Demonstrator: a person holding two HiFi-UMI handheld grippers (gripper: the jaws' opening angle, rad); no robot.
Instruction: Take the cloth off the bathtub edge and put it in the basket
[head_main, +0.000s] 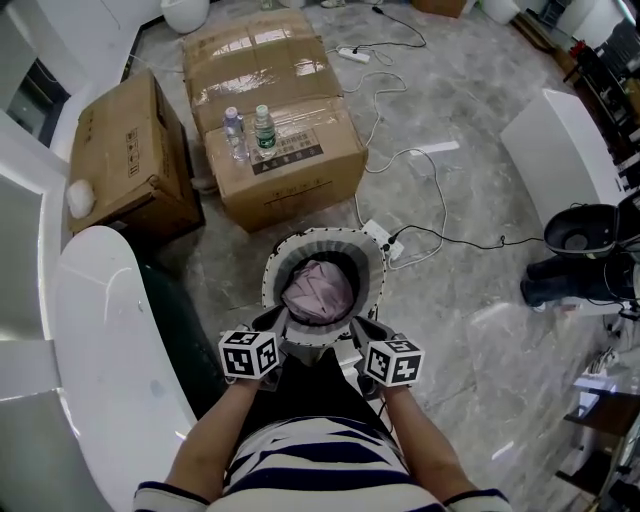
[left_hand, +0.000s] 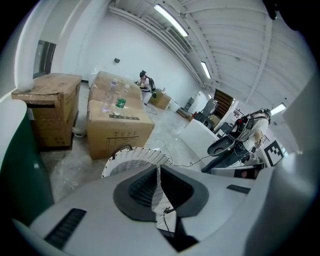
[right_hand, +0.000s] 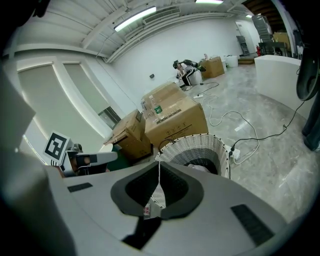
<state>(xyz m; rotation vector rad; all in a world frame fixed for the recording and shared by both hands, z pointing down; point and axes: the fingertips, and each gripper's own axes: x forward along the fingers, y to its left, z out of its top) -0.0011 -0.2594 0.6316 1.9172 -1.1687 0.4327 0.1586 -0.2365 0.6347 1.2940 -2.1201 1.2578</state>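
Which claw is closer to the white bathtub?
Left. The left claw is just right of the bathtub, by the near rim of the basket. The right claw is farther away, past the left one, by the same rim.

Cloth (head_main: 318, 290): pale pink. Basket (head_main: 325, 234): white weave, dark-trimmed rim. Boxes (head_main: 290, 170): brown cardboard. Bottle (head_main: 263, 130): clear, green label. Floor (head_main: 480, 300): grey marbled. Bathtub (head_main: 105, 340): white. Shirt (head_main: 315, 470): navy-and-white stripes.

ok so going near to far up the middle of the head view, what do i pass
black-and-white striped top → white woven basket holding the crumpled pink cloth → brown cardboard box carrying two clear plastic bottles → taped brown cardboard box behind it
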